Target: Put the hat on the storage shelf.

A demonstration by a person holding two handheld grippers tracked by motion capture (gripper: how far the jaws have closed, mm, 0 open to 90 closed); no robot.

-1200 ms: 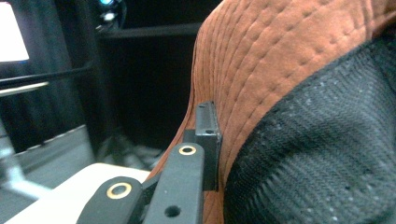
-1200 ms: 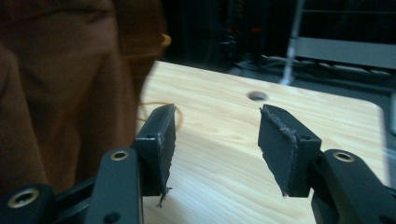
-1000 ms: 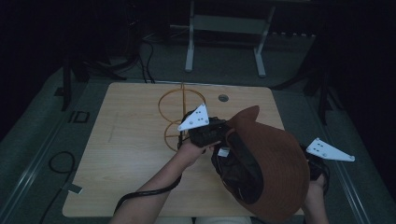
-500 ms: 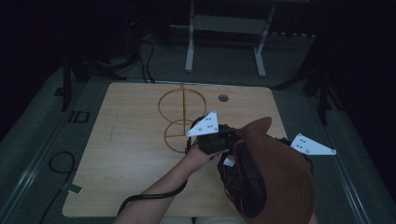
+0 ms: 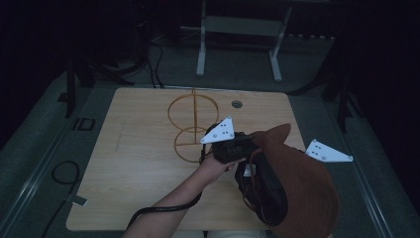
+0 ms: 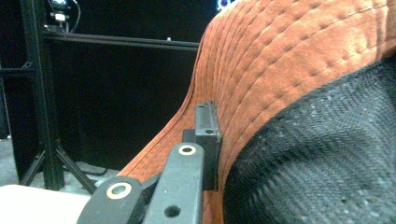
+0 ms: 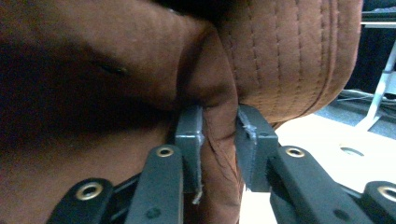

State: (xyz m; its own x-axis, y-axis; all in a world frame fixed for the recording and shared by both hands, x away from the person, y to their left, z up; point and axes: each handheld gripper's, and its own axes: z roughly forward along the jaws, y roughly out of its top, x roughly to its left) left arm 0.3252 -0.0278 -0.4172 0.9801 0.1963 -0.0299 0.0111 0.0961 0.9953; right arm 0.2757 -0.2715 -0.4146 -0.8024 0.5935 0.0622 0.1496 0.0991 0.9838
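Note:
A brown stitched bucket hat (image 5: 302, 183) with a dark lining hangs over the table's right front corner, held between both grippers. My left gripper (image 5: 250, 148) is shut on its brim. In the left gripper view one black jaw of the left gripper (image 6: 219, 140) presses the brim of the hat (image 6: 289, 60) from outside, and the other jaw is hidden behind the cloth. My right gripper (image 7: 219, 135) has just been closing its jaws, and its pads now pinch a fold of the hat (image 7: 289, 51). Its grey plate (image 5: 327, 151) shows past the hat.
A wooden stand of two rings on a post (image 5: 192, 124) stands mid-table, just left of my left gripper. The light wooden table (image 5: 133, 163) has a round hole (image 5: 236, 104) near its far edge. A metal frame (image 5: 237, 29) stands behind, and a cable (image 5: 62, 173) lies on the floor at left.
The right gripper's plate has shifted left toward the left gripper. The left hand has edged right. The hat has drawn in between them, its brim now standing higher.

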